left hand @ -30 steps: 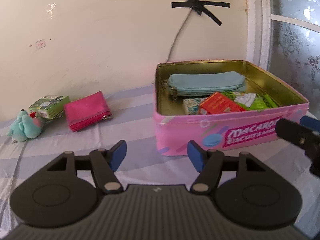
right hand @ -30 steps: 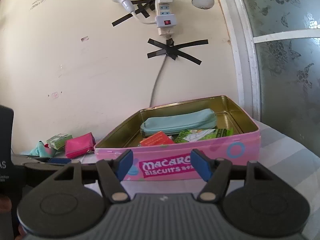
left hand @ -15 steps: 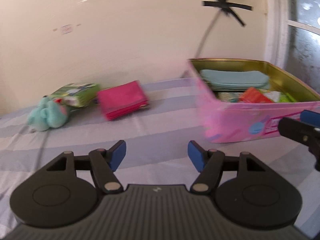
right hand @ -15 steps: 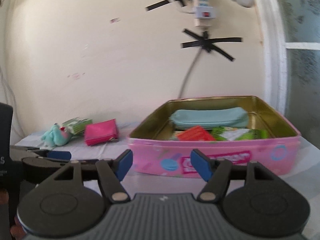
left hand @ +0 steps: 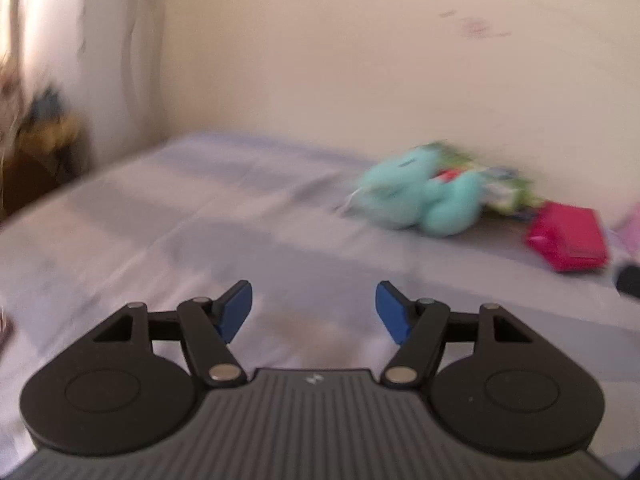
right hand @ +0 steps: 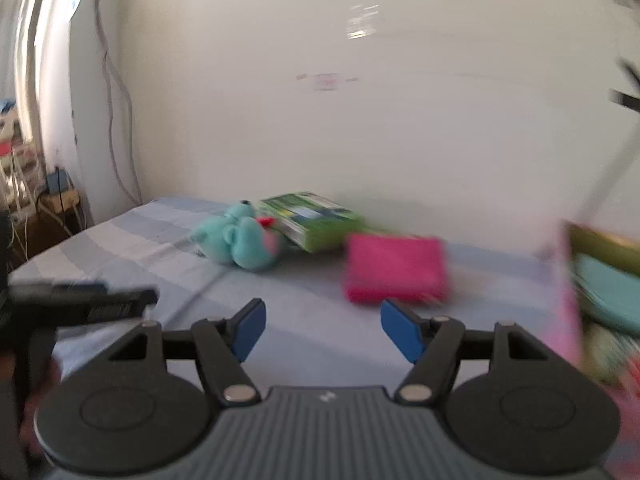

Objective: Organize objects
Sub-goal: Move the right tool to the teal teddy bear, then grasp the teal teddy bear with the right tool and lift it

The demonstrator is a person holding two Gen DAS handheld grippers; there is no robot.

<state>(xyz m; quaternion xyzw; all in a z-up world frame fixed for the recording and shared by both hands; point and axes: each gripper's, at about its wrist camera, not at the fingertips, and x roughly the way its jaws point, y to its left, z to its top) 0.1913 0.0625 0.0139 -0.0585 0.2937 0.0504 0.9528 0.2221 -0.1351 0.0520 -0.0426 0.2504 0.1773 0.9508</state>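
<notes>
Three things lie outside the tin, all on the striped cloth beside the wall, so I judge the sorting to be only partly done. From the left wrist view, the left gripper (left hand: 314, 308) has its blue pads spread wide with nothing between them, hanging above bare striped cloth (left hand: 160, 220). Taking the teal plush toy (left hand: 424, 196) as the mark, a green box (left hand: 504, 188) sits just behind it against the wall and a pink pouch (left hand: 568, 240) lies near it on the right side of the view; everything here is smeared by blur, so finer detail is lost. From the right wrist view, the right gripper (right hand: 322, 330) is likewise spread apart and empty, pointed toward the space between the plush toy (right hand: 240, 240) and the pink pouch (right hand: 394, 274). The green box (right hand: 316, 220) touches or nearly touches the toy on the wall side. Well away from the toy, at the far right edge, stands the pink tin (right hand: 570, 300); inside it a pale teal case (right hand: 608, 292) is visible, with some greenish and red things nearer the front that are too blurred to name. What I think is left: the toy, the box and the pouch must each go into that tin.
</notes>
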